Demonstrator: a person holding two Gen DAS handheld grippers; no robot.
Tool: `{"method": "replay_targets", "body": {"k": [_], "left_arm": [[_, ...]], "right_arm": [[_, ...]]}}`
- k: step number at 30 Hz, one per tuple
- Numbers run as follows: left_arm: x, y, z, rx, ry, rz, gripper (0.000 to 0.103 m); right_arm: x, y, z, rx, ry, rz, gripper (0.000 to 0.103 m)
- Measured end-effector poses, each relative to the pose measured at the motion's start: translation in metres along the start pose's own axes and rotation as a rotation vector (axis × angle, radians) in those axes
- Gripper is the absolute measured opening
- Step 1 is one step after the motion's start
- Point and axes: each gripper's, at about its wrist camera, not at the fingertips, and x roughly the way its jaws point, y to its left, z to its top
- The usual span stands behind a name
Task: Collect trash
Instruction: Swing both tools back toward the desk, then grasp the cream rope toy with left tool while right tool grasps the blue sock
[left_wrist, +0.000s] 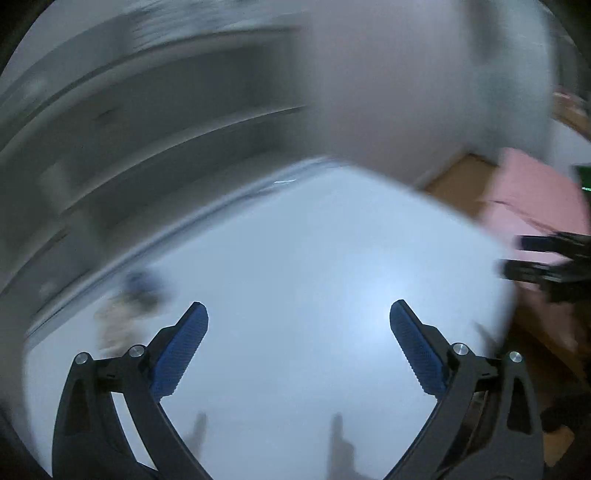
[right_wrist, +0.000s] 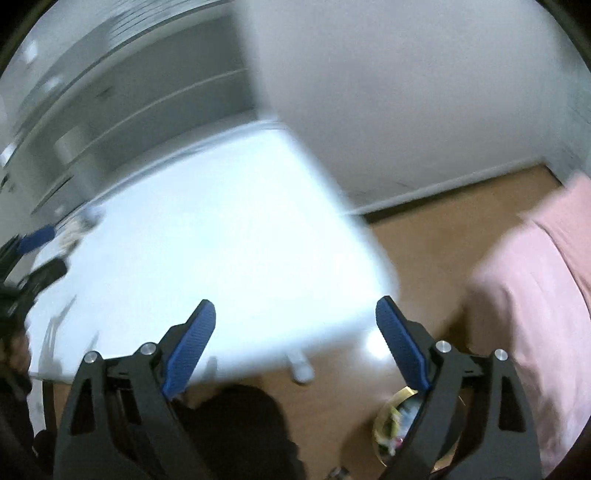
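A blurred scrap of trash (left_wrist: 125, 314) lies near the white table's (left_wrist: 295, 277) far left edge. The left gripper (left_wrist: 299, 314) hangs above the tabletop, jaws spread wide and empty. The right gripper (right_wrist: 295, 314), likewise released, hovers over the table's near right corner, with a bin (right_wrist: 391, 428) of litter on the floor below.

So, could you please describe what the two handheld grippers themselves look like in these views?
Both look alike: the left gripper and the right gripper each have two black frame arms with cut-out slots and round silver bolt heads. Their fingers carry ribbed blue pads. No cables or markings show; both views are motion-blurred.
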Motion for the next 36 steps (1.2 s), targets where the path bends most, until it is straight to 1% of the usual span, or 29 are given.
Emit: {"method": "replay_targets", "body": {"k": [2,4,6,8,11,12,13,14,15,16,17,18,19,23,27,30,31,33,34,36], "left_arm": [[0.013,0.042,-0.002,-0.062,0.02,0.095,0.096],[0.027,0.079,-0.003,-0.12,0.045,0.145,0.096],[0.043,0.109,-0.005,-0.174,0.073,0.165,0.096],[0.061,0.133,-0.006,-0.212,0.104,0.187,0.096],[0.08,0.152,-0.007,-0.252,0.142,0.17,0.095],[0.085,0.156,-0.008,-0.262,0.148,0.153,0.091],[0.086,0.155,-0.011,-0.263,0.159,0.148,0.082],[0.088,0.157,-0.014,-0.26,0.169,0.13,0.054],[0.088,0.159,-0.015,-0.257,0.175,0.11,0.041],[0.088,0.166,-0.017,-0.255,0.169,0.096,0.037],[0.083,0.171,-0.019,-0.261,0.157,0.101,0.027],[0.078,0.176,-0.02,-0.269,0.149,0.102,0.023],[0.07,0.182,-0.023,-0.284,0.139,0.099,0.022],[0.039,0.201,-0.035,-0.329,0.109,0.107,0.022],[0.018,0.218,-0.051,-0.373,0.108,0.133,0.022],[0.011,0.223,-0.058,-0.391,0.113,0.147,0.022],[0.012,0.226,-0.059,-0.391,0.121,0.153,0.022],[0.011,0.23,-0.065,-0.391,0.127,0.157,0.022],[0.011,0.227,-0.065,-0.388,0.13,0.157,0.022],[0.011,0.22,-0.065,-0.384,0.13,0.154,0.022]], "right_arm": [[0.017,0.042,0.019,-0.062,0.001,0.055,0.087],[0.035,0.085,0.035,-0.125,0.012,0.104,0.089],[0.052,0.123,0.048,-0.182,0.023,0.145,0.089],[0.066,0.15,0.058,-0.218,0.036,0.176,0.089],[0.09,0.183,0.068,-0.247,0.072,0.214,0.089],[0.097,0.197,0.069,-0.256,0.085,0.223,0.089],[0.102,0.206,0.073,-0.263,0.093,0.228,0.089],[0.108,0.215,0.076,-0.27,0.102,0.233,0.088],[0.115,0.226,0.078,-0.28,0.108,0.239,0.088],[0.12,0.234,0.08,-0.29,0.112,0.242,0.089],[0.127,0.243,0.083,-0.301,0.116,0.244,0.088],[0.136,0.251,0.087,-0.313,0.123,0.246,0.088],[0.142,0.258,0.09,-0.321,0.13,0.249,0.088],[0.167,0.289,0.101,-0.36,0.146,0.251,0.088],[0.186,0.316,0.107,-0.397,0.142,0.233,0.088],[0.193,0.328,0.109,-0.408,0.144,0.224,0.077],[0.194,0.328,0.109,-0.406,0.145,0.224,0.075],[0.196,0.327,0.109,-0.404,0.139,0.21,0.066],[0.195,0.326,0.11,-0.406,0.13,0.197,0.053],[0.191,0.323,0.11,-0.4,0.13,0.203,0.03]]}}
